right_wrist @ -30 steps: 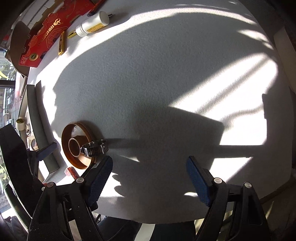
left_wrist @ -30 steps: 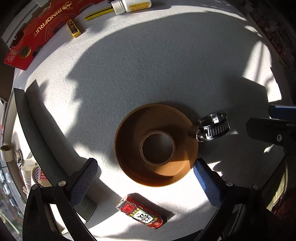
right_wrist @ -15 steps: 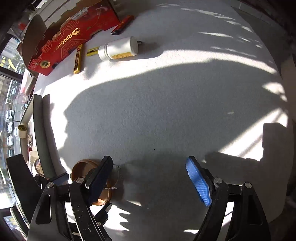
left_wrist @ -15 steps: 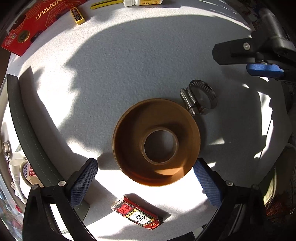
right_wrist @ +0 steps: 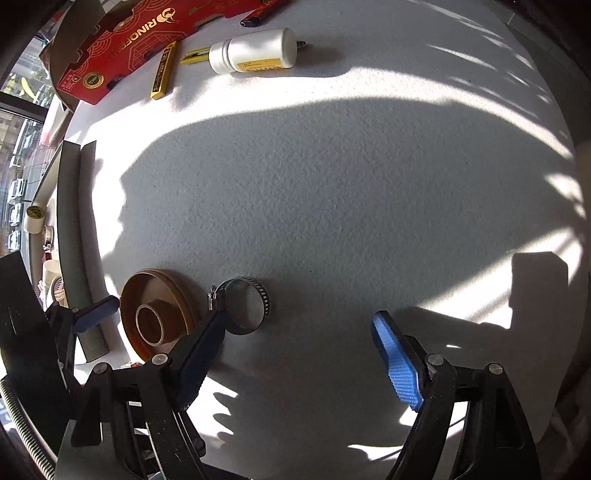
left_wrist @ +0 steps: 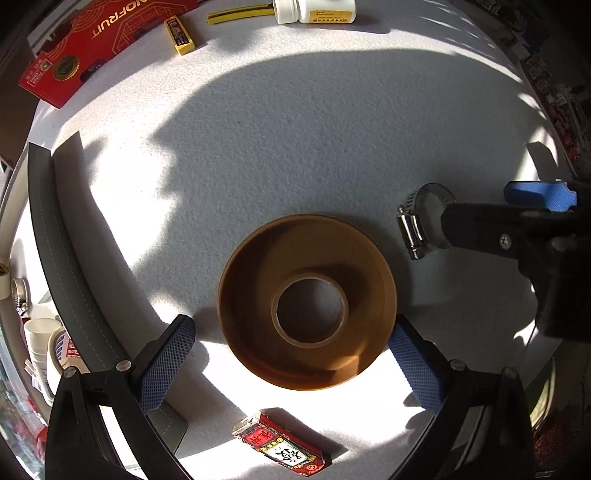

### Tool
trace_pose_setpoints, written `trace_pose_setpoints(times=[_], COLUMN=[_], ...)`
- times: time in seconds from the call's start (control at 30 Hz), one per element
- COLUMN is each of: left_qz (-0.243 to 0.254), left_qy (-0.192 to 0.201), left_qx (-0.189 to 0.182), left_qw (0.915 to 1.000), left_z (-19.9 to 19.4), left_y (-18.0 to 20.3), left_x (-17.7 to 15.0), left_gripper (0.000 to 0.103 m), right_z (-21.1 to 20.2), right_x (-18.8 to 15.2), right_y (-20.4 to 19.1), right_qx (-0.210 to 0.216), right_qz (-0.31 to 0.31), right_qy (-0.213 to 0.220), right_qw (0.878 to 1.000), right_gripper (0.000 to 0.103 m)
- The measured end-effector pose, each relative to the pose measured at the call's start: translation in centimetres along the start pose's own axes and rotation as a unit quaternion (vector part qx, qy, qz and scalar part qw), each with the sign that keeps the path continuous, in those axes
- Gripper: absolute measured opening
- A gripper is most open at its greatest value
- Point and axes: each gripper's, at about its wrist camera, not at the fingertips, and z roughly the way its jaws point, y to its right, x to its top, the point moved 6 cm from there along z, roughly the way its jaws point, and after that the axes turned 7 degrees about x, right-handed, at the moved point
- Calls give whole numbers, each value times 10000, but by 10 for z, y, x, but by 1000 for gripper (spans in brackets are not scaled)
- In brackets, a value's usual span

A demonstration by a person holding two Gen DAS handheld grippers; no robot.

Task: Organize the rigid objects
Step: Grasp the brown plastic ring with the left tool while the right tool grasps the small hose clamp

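A brown tape roll lies flat on the white table, in the middle of the left wrist view. My left gripper hangs open above its near half, one blue pad on each side, not pressing it. A metal hose clamp lies just right of the roll. My right gripper is open, and its left finger covers the clamp's near left edge. Nothing is between its pads. The right wrist view shows the roll at the lower left.
A red carton, a small yellow box and a white bottle lie at the far edge. A grey strip runs along the left side. A small red packet lies near the front edge.
The right gripper swung up and away from the clamp, then came back over it. In the right wrist view the clamp now shows just right of the left finger. The roll stays between the left fingers.
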Motion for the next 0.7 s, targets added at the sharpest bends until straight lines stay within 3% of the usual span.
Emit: trace_pose_setpoints(times=[0.13,0.17,0.23,0.37,0.5,0.7], left_qz=[-268,-327,-382,-383,-629,-735], left_qy=[55,44,44,62,11,23], left_qx=[89,83,68,101,25,-40], left_qw=[9996,9994,9992,9992,9980,9973], left_z=[3,4,6,8,11,17], left_y=[-22,-27,-31,-32,-33,-45], left_x=[11,14,19,22,21,25], left_gripper=[103,103,103,103,103,103], right_z=[16,18,22,15,7,-2], right_x=[4,5,6,2,-8,-8], right_y=[-13,-17,-21,8,39,37], right_qx=[-212,-256,-551,-1156,-932,-660], right_qz=[-311,-421,-728,-595,-106,-247], right_qy=[-245,-262,-304,-279,-280,-71], right_qw=[9990,9984,9954,9911,9952,9975], right_gripper=[84,90,90,90,90,90])
